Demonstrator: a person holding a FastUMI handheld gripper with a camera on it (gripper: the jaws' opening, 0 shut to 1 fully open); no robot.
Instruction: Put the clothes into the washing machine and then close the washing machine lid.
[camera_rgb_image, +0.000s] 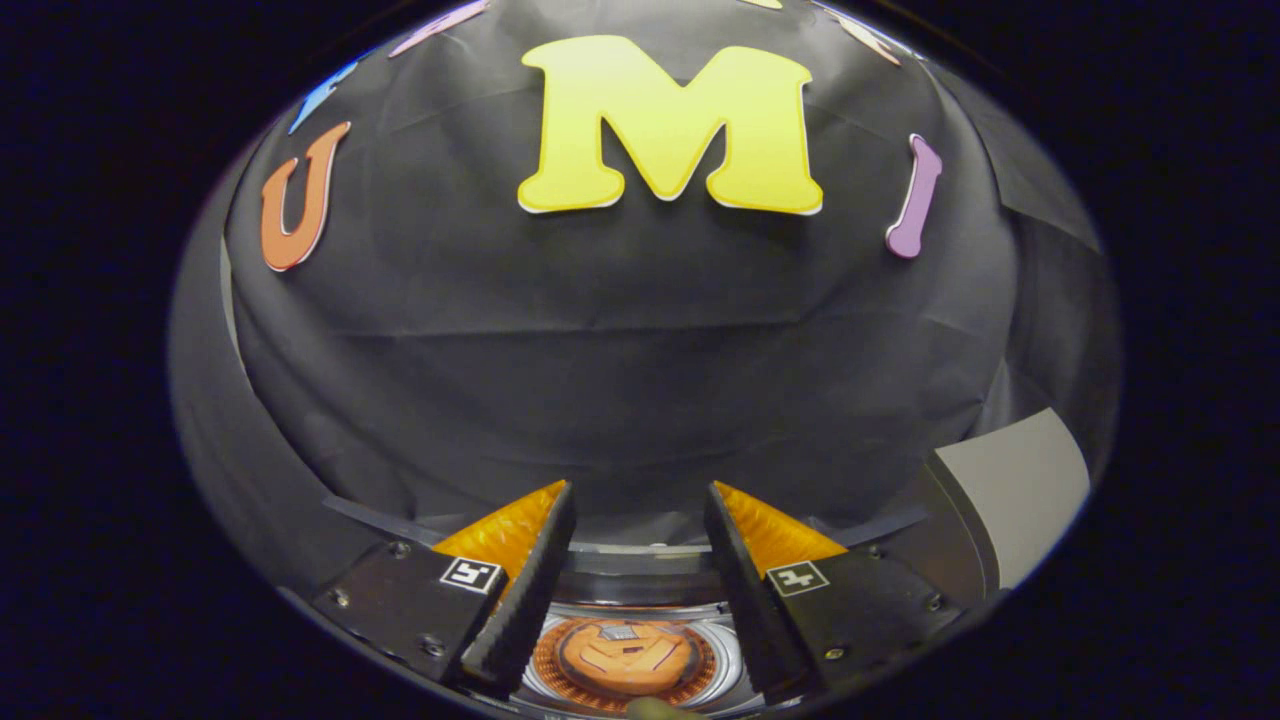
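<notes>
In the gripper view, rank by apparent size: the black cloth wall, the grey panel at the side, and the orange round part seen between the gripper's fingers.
Largest to smallest, as they look:
1. Black cloth wall.
2. Grey panel.
3. Orange round part, seen low between the open gripper fingers.
The last two look close in size; fisheye distortion makes their order unsure.

A black cloth wall (640, 350), creased in places, is seen across the background. A grey panel (1015, 490) with a dark edge is seen standing against it at one side.
</notes>
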